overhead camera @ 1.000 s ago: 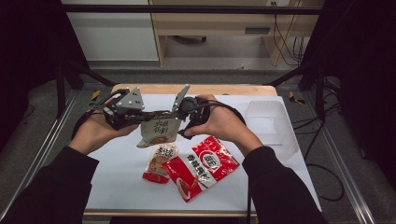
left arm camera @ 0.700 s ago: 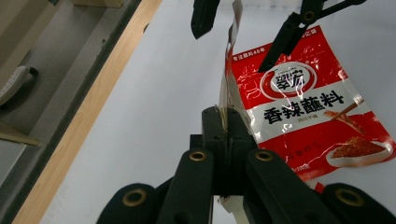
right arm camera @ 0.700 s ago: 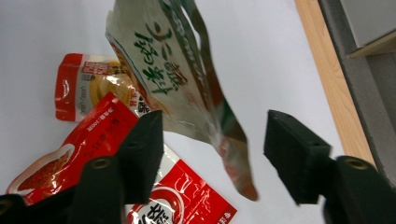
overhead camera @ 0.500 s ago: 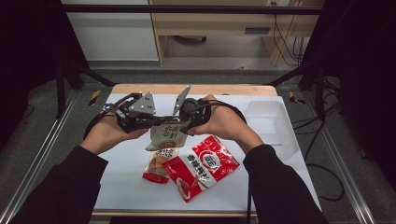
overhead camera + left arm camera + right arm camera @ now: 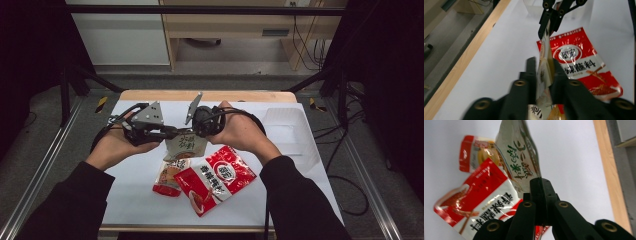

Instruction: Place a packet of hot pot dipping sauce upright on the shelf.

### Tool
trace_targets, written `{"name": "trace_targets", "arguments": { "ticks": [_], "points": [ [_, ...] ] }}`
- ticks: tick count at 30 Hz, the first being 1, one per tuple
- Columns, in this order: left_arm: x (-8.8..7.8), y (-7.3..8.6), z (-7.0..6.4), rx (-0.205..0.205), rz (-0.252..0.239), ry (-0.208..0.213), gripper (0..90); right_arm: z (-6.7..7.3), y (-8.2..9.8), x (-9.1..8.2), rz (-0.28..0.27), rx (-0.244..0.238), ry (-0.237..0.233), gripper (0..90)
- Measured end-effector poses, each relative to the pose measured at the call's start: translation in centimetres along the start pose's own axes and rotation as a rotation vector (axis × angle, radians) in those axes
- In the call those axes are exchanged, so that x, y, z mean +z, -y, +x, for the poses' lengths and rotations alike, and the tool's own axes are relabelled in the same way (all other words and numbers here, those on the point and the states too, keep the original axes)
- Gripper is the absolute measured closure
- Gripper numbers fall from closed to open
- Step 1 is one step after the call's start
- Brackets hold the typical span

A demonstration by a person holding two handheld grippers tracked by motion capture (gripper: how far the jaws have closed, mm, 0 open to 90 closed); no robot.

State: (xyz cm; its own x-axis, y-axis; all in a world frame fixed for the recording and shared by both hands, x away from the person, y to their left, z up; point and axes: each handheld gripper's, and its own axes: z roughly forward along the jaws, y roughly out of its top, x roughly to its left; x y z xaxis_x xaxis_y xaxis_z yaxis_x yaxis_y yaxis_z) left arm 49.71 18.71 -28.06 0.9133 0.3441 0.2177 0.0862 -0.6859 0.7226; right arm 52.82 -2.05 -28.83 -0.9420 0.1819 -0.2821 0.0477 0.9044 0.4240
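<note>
A pale green and silver snack packet [image 5: 186, 142] [image 5: 544, 62] [image 5: 519, 152] hangs above the white table between both hands. My right gripper [image 5: 196, 132] [image 5: 540, 182] [image 5: 550, 22] has just been closing and is shut on one edge of the packet. My left gripper [image 5: 172, 134] [image 5: 544, 65] has just been opening. The packet still stands between its jaws, which sit slightly apart on either side of it. Below lie a large red packet [image 5: 220, 177] [image 5: 579, 62] [image 5: 481, 195] and a small red and orange packet [image 5: 169, 177] [image 5: 474, 147].
A clear plastic box [image 5: 285, 122] stands at the right of the white table sheet [image 5: 135, 205]. The table's wooden far edge [image 5: 210, 95] runs behind the hands. Metal frame rails flank the table on both sides.
The right gripper's jaws have closed onto the pale packet. The left gripper's jaws have loosened around it. Both hands stay about where they were.
</note>
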Motion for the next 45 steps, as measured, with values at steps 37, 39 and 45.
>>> {"name": "trace_targets", "arguments": {
  "ticks": [37,39,45],
  "points": [
    [-1.7,20.6,-3.9,-0.412,-0.087,-0.246,8.0,-2.4,15.2,-14.4,0.01,0.21,0.252,90.0],
    [-1.6,21.6,-4.1,-0.437,-0.093,-0.264,8.0,-2.2,16.0,-14.6,0.024,0.221,0.252,90.0],
    [-1.9,23.1,-4.5,-0.44,-0.057,-0.293,8.0,-1.2,18.4,-15.0,0.047,0.251,0.261,90.0]
  ]
}}
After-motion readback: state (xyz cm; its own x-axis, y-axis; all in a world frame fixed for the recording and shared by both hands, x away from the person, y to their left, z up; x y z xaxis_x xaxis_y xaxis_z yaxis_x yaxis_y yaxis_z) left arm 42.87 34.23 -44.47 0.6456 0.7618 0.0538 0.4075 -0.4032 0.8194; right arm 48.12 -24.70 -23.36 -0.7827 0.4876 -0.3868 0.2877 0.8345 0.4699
